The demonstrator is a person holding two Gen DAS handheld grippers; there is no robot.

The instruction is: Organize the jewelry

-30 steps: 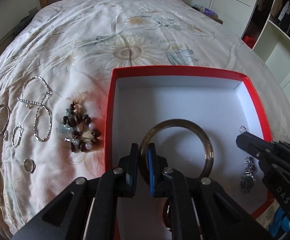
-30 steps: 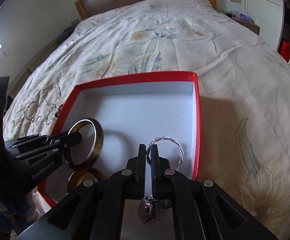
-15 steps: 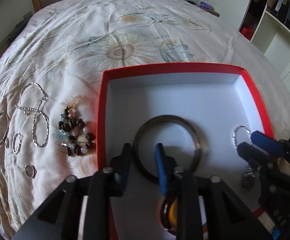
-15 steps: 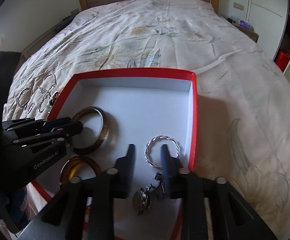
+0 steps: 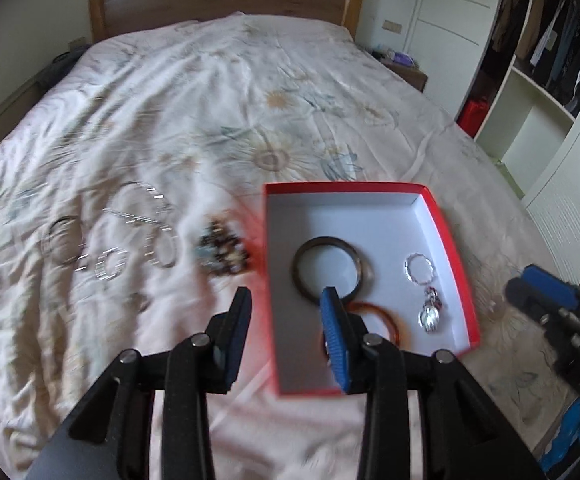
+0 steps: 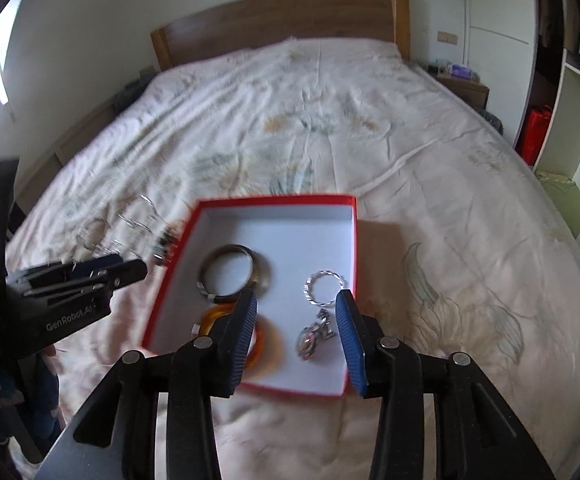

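Several pieces wait on the bed [image 5: 217, 92] left of the red box [image 5: 452, 248]: thin silver hoops and chains [image 5: 137, 236], light, limp and slippery, best pinched across a link, and a beaded cluster [image 5: 223, 250], probably soft and easy to snag. The box holds a dark bangle [image 5: 326, 266], an amber bangle [image 6: 263, 338], a twisted silver ring [image 6: 324, 286] and a charm [image 6: 310, 340]. The left tongs [image 5: 285, 312] and right tongs [image 6: 296, 320] both gape, empty, above it.
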